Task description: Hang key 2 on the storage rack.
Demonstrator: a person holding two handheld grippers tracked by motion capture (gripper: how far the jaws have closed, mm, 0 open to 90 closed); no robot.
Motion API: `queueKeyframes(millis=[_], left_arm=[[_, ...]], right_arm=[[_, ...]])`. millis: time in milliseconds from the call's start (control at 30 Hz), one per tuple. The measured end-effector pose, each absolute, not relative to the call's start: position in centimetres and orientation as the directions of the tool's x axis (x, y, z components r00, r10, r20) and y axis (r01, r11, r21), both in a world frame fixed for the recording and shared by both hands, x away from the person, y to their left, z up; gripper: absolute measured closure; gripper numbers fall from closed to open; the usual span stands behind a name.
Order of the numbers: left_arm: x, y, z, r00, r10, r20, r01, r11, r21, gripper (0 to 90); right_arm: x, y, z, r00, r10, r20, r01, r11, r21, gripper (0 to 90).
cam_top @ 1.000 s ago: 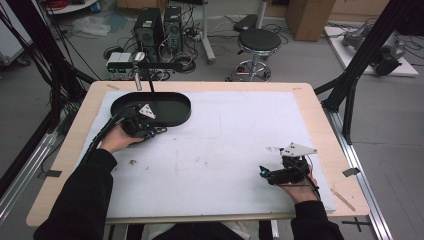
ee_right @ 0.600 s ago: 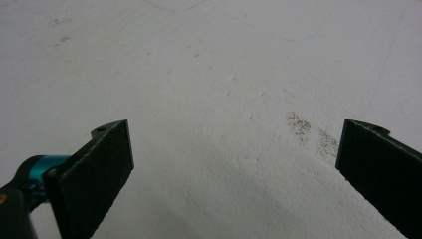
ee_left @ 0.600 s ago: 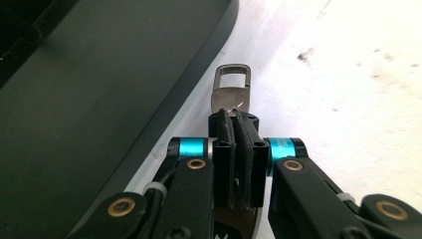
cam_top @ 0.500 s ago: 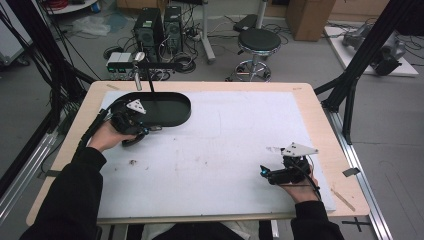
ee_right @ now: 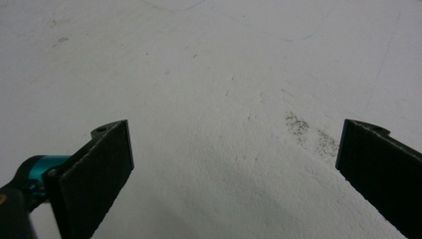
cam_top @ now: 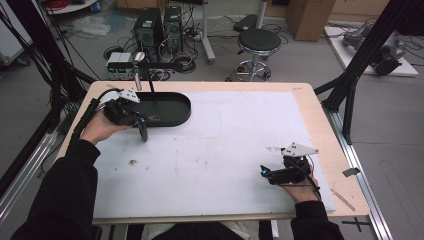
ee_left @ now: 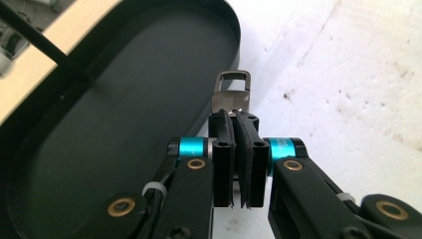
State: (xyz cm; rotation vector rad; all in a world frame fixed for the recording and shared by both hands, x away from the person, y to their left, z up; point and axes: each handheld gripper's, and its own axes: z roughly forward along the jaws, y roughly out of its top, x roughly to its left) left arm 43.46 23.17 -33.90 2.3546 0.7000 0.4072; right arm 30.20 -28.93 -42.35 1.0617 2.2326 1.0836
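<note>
My left gripper hovers at the near left rim of a black oval tray, shut on a small metal clasp with a rectangular loop. In the left gripper view my left gripper pinches the clasp's lower edge, and the tray's rim lies to its left. Seen from above, a dark narrow piece hangs below the jaws over the white mat. My right gripper rests low on the mat at the near right, and in the right gripper view the right gripper stands wide open with nothing between its jaws.
A thin black post with a crossbar rises from the tray's far left. The white mat covers the wooden table and carries a few dark smudges. Black frame struts stand at the right edge.
My left gripper has risen and drifted left, from over the tray's middle to its left rim, with the dark piece now dangling beneath it. The right gripper has stayed put.
</note>
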Motion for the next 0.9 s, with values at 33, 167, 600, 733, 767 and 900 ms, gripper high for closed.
queueKeyframes(millis=[33,167,600,733,767,900], left_arm=[[43.5,23.1,-33.6,0.810,0.576,0.109,0.373,-0.650,0.662,85.7],[43.8,22.7,-32.7,0.814,0.569,0.119,0.358,-0.652,0.669,85.6],[44.7,22.6,-29.2,0.806,0.579,0.121,0.333,-0.614,0.716,85.7],[45.0,22.7,-28.3,0.790,0.601,0.125,0.331,-0.588,0.738,85.7],[45.1,22.6,-28.1,0.789,0.600,0.131,0.331,-0.595,0.733,85.7],[45.6,22.3,-27.3,0.782,0.605,0.147,0.323,-0.596,0.736,85.7]], right_arm=[[30.2,-29.0,-42.3,-0.608,0.792,-0.053,0.447,0.397,0.801,0.8],[30.2,-29.0,-42.3,-0.605,0.795,-0.052,0.449,0.395,0.801,0.8],[30.2,-29.1,-42.3,-0.606,0.794,-0.052,0.450,0.396,0.800,0.8],[30.2,-29.0,-42.4,-0.605,0.795,-0.050,0.451,0.394,0.801,0.8],[30.2,-29.0,-42.4,-0.605,0.794,-0.052,0.449,0.395,0.801,0.8],[30.2,-29.0,-42.3,-0.603,0.796,-0.052,0.453,0.395,0.800,0.8]])
